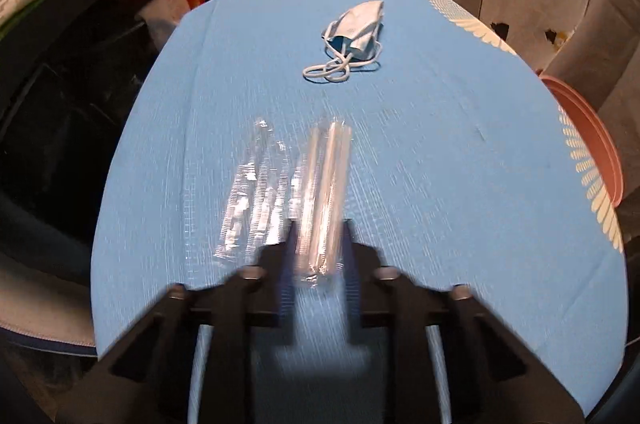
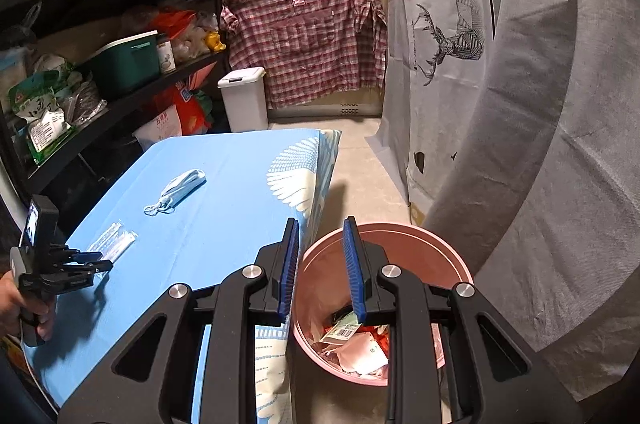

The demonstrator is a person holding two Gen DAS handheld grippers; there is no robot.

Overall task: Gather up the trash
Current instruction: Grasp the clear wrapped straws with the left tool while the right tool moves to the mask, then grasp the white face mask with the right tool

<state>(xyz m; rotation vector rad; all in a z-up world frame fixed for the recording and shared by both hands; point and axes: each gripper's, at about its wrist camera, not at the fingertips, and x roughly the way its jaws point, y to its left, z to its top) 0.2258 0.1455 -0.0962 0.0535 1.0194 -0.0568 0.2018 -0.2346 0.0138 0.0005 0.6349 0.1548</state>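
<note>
Left gripper (image 1: 318, 248) is down low over the blue tablecloth (image 1: 440, 184), jaws only a little apart with the near end of a clear plastic wrapper (image 1: 324, 200) sitting between them. The shot is blurry, so I can't tell if the pads actually press on it. A 2nd clear wrapper (image 1: 252, 192) lies flat just beside it on the left. Further back on the cloth, well apart from both, is a crumpled blue face mask (image 1: 354, 36) with its loops trailing toward the camera.

Right gripper (image 2: 322, 264) hangs past the table edge, over the pink bin (image 2: 448, 252), jaws partly open with nothing in them. The bin already has paper scraps (image 2: 360, 348) inside. A hand (image 2: 24, 308) holds the left gripper's handle at the table's near corner.
</note>
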